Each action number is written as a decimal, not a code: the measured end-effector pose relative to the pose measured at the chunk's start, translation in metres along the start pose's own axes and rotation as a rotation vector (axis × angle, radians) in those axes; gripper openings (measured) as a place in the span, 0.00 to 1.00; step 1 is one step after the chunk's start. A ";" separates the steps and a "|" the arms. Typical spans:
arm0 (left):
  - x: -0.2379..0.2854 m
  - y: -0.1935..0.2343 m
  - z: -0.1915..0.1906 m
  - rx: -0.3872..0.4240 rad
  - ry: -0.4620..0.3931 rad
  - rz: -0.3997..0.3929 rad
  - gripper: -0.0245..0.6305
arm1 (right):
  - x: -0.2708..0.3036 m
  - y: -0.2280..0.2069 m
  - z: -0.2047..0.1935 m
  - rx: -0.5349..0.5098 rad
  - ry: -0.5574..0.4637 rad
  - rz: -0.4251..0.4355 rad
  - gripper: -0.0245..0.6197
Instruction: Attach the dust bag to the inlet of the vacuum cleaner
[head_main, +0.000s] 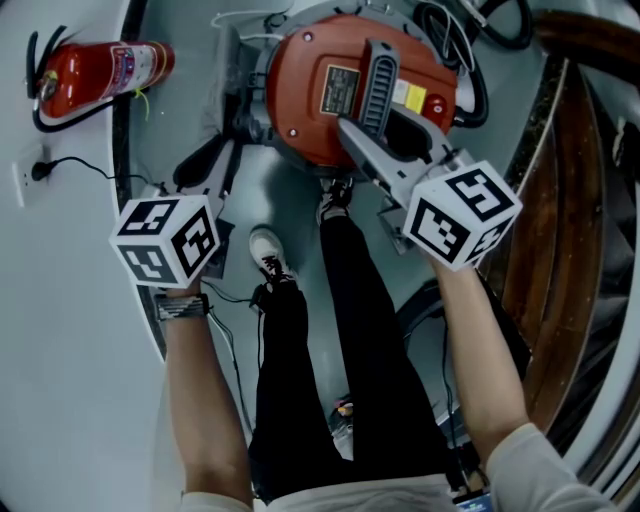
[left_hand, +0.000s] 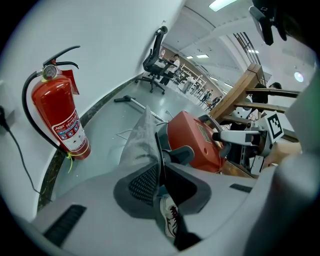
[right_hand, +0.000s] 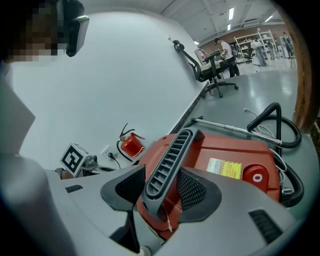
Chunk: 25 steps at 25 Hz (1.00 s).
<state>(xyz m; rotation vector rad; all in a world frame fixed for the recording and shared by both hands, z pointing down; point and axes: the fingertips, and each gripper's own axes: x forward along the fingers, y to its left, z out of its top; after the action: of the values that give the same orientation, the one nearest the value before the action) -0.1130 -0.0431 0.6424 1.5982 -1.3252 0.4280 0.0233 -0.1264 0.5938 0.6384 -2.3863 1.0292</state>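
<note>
The red vacuum cleaner (head_main: 320, 100) stands on the floor ahead of me, its grey ribbed handle (head_main: 378, 85) across the top. My right gripper (head_main: 365, 135) is shut on that handle (right_hand: 170, 160), with one pad on each side of it. A grey cloth dust bag (head_main: 228, 100) hangs at the vacuum's left side. My left gripper (head_main: 212, 165) is shut on the edge of that dust bag (left_hand: 142, 137), and the fabric rises between its pads (left_hand: 145, 182). In the left gripper view the vacuum (left_hand: 192, 142) lies just right of the bag. The inlet is hidden.
A red fire extinguisher (head_main: 95, 72) stands by the curved white wall, beside a wall socket (head_main: 25, 175) with a black cable. A black hose (right_hand: 280, 125) and a metal wand (right_hand: 225, 125) lie behind the vacuum. Wooden stairs (head_main: 560, 230) rise at right. The person's shoes (head_main: 268, 250) stand below the vacuum.
</note>
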 end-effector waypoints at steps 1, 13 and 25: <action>0.000 -0.001 0.000 0.001 0.001 -0.001 0.10 | 0.000 0.000 0.000 0.000 0.000 0.000 0.35; 0.002 -0.004 -0.001 0.006 0.003 -0.019 0.10 | 0.000 0.000 0.000 -0.008 -0.004 -0.004 0.35; 0.004 -0.008 -0.001 0.022 0.022 -0.048 0.11 | 0.000 0.001 -0.001 -0.009 -0.001 -0.005 0.35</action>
<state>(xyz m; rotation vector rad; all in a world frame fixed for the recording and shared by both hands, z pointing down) -0.1041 -0.0448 0.6419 1.6357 -1.2666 0.4311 0.0227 -0.1255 0.5941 0.6415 -2.3878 1.0161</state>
